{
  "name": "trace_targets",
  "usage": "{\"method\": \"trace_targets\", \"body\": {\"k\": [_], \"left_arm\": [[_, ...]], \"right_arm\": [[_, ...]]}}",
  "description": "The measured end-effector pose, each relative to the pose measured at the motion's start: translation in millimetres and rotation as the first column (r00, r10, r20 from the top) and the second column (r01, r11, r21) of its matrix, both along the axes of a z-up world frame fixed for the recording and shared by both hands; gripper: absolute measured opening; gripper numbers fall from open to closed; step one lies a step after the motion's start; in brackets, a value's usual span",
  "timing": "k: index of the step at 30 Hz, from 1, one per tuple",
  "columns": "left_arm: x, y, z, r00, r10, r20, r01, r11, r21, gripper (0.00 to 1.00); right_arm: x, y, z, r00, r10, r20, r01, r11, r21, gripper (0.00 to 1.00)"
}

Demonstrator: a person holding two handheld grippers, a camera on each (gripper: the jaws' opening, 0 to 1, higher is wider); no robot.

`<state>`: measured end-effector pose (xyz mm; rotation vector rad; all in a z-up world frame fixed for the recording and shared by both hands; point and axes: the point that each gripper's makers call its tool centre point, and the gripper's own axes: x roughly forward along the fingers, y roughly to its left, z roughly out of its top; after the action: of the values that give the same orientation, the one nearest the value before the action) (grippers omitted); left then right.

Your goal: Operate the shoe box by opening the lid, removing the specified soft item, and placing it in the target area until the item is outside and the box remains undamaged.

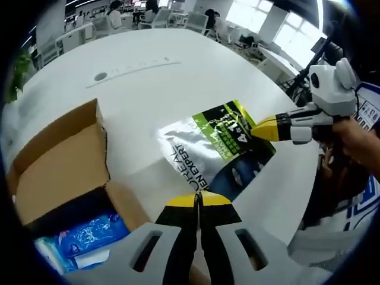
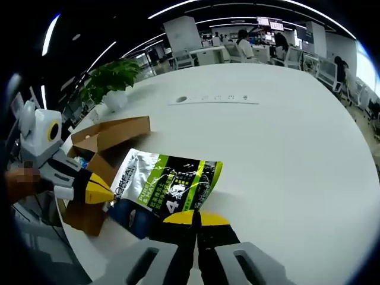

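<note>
**Desk:** Where does the pouch sit?

**Photographer:** The silver-and-green foil pouch [image 1: 219, 148] lies flat on the white table [image 1: 148, 83], out of the cardboard shoe box [image 1: 59, 160], whose lid stands open beside it. Both grippers hold it at opposite edges: the left gripper [image 1: 198, 199] with jaws pressed together on the near edge, the right gripper [image 2: 196, 217] likewise pinched on its own near edge.

**Desk:** How will it handle?

**Photographer:** It looks light, limp and slick. I'd judge the foil will sag and crinkle, so the flat sealed edges are the safest hold.

**Desk:** Anything in the way?

**Photographer:** A blue packet [image 1: 89, 234] lies in the box. A potted plant [image 2: 113, 80] stands at the table's far rim, well apart, and a cable port [image 2: 214, 98] sits mid-table. Office desks and people are far behind.
</note>
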<state>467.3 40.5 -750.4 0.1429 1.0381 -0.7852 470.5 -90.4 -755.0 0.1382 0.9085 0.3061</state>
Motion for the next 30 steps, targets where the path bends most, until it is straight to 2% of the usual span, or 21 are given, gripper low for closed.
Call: {"method": "trace_targets", "body": {"k": [14,23,26,30], "left_arm": [[2.3,-7,-16.6,1.000,-0.009,0.009,0.009,0.997,0.080,0.00],[3.4,-11,-27.9,0.999,-0.038,0.007,0.037,0.992,0.122,0.00],[1.6,-11,-31.9,0.998,-0.063,0.017,0.059,0.986,0.155,0.00],[-0.1,-11,-34.2,0.998,-0.063,0.010,0.061,0.985,0.160,0.00]], "right_arm": [[2,-7,-19.5,0.999,-0.024,-0.022,0.024,1.000,0.003,0.00],[4,-11,-30.3,0.999,-0.011,-0.030,0.011,1.000,-0.022,0.00],[4,-10,-32.9,0.999,-0.014,-0.033,0.014,1.000,-0.024,0.00],[3,-11,-36.8,0.999,-0.025,-0.036,0.024,0.999,-0.034,0.00]]}}
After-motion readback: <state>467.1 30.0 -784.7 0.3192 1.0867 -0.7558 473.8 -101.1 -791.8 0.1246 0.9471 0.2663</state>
